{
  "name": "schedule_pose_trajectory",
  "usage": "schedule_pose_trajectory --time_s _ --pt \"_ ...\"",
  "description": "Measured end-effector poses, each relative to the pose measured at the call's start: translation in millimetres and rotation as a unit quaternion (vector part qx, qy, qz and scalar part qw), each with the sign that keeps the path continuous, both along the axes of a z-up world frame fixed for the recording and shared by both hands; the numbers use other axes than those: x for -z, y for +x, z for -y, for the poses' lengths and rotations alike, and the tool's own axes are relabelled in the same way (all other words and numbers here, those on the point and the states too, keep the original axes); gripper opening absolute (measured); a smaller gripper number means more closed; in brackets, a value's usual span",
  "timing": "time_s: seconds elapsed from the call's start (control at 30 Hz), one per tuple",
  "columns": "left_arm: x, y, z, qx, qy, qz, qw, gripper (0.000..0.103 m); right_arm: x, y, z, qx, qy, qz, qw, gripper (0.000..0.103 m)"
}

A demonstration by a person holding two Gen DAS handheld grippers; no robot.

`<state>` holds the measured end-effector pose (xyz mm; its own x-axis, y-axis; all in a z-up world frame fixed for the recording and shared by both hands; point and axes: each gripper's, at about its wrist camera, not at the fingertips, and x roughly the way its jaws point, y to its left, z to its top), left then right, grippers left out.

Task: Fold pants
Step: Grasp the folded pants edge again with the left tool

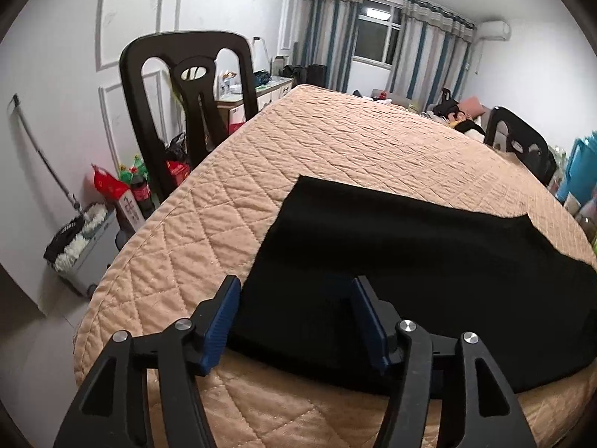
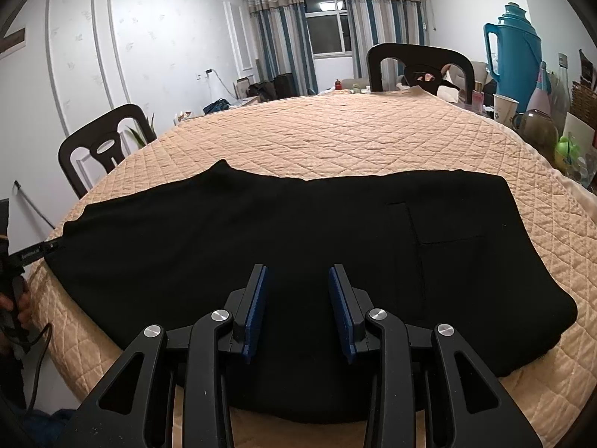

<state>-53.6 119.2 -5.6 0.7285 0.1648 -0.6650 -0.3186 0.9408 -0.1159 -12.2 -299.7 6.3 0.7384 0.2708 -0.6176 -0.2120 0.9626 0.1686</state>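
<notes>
Both grippers, left gripper (image 1: 294, 321) and right gripper (image 2: 297, 310), hover with jaws apart and empty over black pants (image 2: 283, 246) lying flat on the quilted worktop (image 2: 335, 130), apparently doubled leg-on-leg, crosswise folds remaining.

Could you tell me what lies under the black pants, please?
The black pants lie flat on a quilted peach cover; whatever sits beneath the cover is hidden.

Legible text: almost none. Red label with white script, too small to be read with certainty, is borne by a dark cola bottle (image 1: 141, 191) on the floor at far left. Small white lettering, illegible, is printed on a black device (image 2: 33, 253) at left edge.
</notes>
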Motion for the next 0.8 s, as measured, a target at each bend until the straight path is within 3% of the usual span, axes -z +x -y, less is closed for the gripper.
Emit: schedule_pose_trajectory --time_s 0.1,0.17,0.33,0.5,0.63,0.8 --pt "-0.2 -0.1 3.3 0.002 0.016 0.005 0.9999 0.033 0.1 0.8 0.1 0.001 0.002 -0.001 1.0 0.035" --pt "-0.4 0.0 3.7 0.016 0.001 0.008 0.9998 0.024 0.0 1.0 0.8 0.002 0.005 -0.001 1.0 0.035" --pt "-0.6 -0.9 3.4 0.018 0.004 0.009 0.9998 0.023 0.8 0.4 0.8 0.001 0.009 -0.001 1.0 0.035" --pt "-1.1 0.2 1.7 0.026 -0.016 0.012 0.9995 0.014 1.4 0.8 2.4 0.002 0.013 -0.002 1.0 0.035" --pt "-3.1 0.0 -3.3 0.028 -0.042 0.017 0.9986 0.013 -0.2 1.2 2.5 0.003 0.018 -0.001 1.0 0.035" --pt "-9.2 0.6 1.8 0.036 -0.047 0.025 0.998 0.013 -1.1 1.8 3.3 0.004 0.023 -0.002 1.0 0.035"
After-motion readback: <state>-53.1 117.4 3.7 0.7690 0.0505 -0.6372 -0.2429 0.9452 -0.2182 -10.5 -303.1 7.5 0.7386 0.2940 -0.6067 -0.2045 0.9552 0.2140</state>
